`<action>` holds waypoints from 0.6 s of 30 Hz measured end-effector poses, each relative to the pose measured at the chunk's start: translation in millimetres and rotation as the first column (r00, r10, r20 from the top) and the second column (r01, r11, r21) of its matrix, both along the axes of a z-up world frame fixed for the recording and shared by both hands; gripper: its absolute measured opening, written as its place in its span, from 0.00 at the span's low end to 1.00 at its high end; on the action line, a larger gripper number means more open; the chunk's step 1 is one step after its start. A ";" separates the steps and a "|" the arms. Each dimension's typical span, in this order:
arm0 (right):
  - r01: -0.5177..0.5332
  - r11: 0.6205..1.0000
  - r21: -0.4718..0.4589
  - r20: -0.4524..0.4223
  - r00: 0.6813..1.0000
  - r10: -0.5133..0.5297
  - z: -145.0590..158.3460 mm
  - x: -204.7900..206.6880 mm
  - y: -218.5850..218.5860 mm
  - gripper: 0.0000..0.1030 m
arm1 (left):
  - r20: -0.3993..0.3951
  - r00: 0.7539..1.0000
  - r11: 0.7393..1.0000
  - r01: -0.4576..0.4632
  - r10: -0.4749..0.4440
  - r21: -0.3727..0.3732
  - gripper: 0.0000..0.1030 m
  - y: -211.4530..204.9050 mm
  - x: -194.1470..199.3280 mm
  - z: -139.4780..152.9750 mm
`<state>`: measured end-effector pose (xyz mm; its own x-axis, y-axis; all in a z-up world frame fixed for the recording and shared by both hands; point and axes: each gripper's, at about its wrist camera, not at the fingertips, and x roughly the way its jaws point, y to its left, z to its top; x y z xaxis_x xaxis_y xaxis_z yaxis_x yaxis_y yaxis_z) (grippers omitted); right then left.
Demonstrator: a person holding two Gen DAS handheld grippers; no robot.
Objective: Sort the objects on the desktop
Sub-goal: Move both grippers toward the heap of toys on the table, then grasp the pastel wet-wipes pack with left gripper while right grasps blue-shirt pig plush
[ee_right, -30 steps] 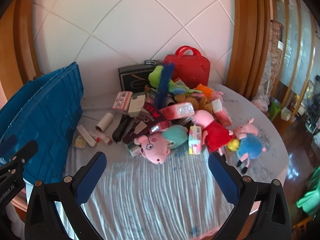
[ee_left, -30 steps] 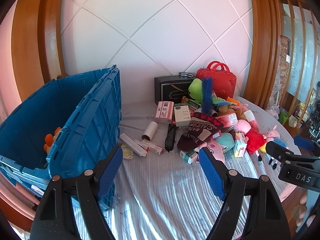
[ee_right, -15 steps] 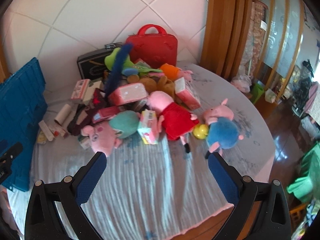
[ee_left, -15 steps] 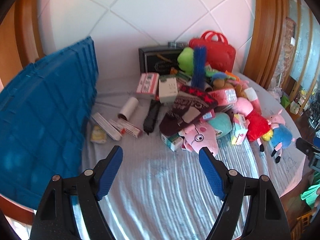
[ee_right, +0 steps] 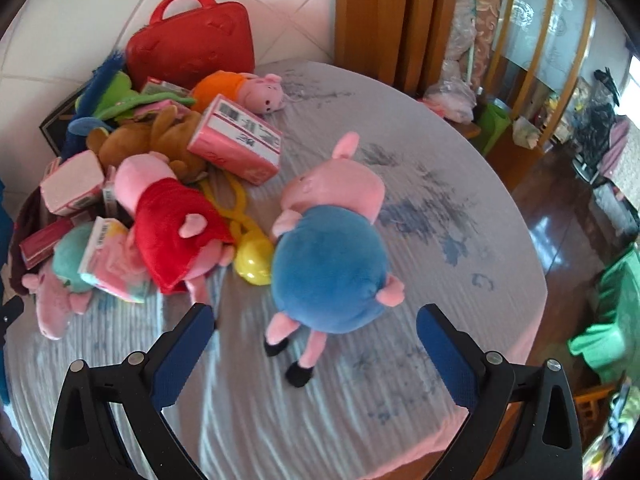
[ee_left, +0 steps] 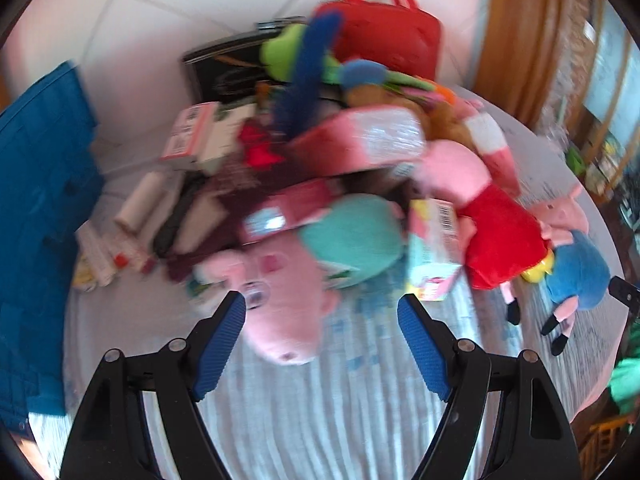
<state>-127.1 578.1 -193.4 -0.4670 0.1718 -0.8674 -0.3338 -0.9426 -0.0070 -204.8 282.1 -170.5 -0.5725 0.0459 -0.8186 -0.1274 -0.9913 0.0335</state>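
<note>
Fingers of both grippers stand wide and empty above the toy pile.
Right gripper [ee_right: 314, 350] frames the blue-bodied pig [ee_right: 330, 260], lying lengthwise mid-frame; left gripper [ee_left: 320, 334] frames the pink pig head [ee_left: 282, 300].

We see a pink pig plush [ee_right: 332, 240] in a blue body, another [ee_right: 168, 216] in a red dress, a red case [ee_right: 192, 48], and a pale striped tablecloth [ee_right: 360, 400].
</note>
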 end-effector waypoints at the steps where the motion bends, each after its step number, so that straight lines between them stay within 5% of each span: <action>1: 0.000 1.000 -0.013 0.014 1.000 0.000 -6.0 -3.1 5.4 1.00 | 0.005 1.000 1.000 0.020 -0.020 -0.006 0.76 13.8 -4.7 -5.5; 18: -0.007 0.991 -0.134 0.067 0.998 0.016 -51.6 -54.8 45.5 1.00 | 0.043 0.990 0.991 0.137 -0.137 0.002 0.77 106.2 -63.6 -48.4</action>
